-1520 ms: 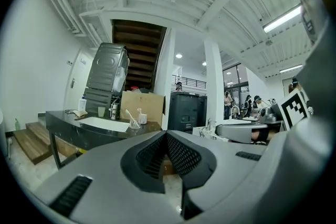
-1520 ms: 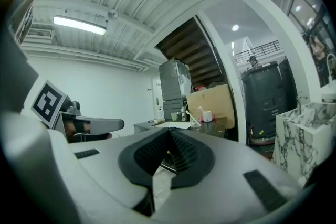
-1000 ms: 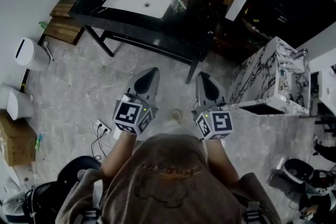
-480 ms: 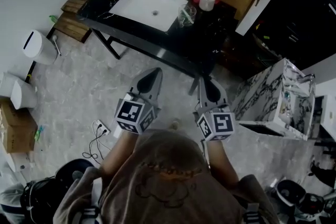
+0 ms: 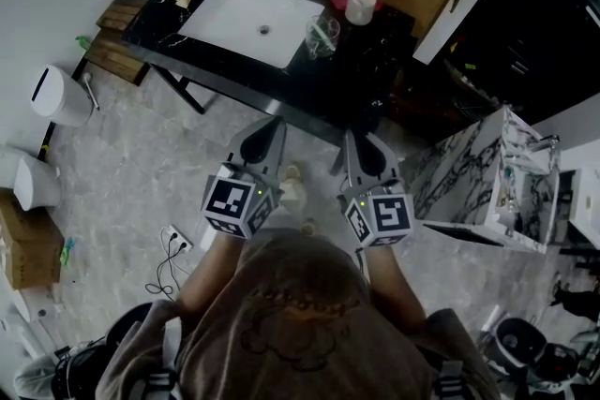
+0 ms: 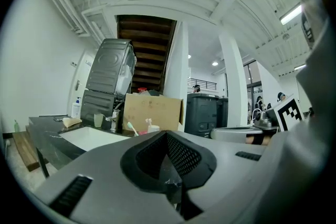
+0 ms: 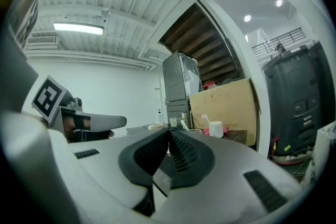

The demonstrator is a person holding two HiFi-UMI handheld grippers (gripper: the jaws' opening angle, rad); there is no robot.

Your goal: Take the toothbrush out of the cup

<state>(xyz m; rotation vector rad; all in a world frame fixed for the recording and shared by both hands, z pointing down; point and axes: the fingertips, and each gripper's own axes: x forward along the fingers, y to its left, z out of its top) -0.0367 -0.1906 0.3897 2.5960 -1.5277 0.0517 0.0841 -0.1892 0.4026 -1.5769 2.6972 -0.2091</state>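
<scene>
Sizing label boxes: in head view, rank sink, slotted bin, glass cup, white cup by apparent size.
1. sink
2. slotted bin
3. glass cup and white cup: too alike to rank.

On the counter (image 5: 361,51), the sink (image 5: 246,22) lies ahead of our left fingers (image 5: 263,140), the cup (image 5: 360,7) ahead of our right fingers (image 5: 366,155).

The right hand-held gripper (image 7: 169,137), jaws together, faces the toothbrush (image 7: 206,119) in its cup (image 7: 216,129).
</scene>
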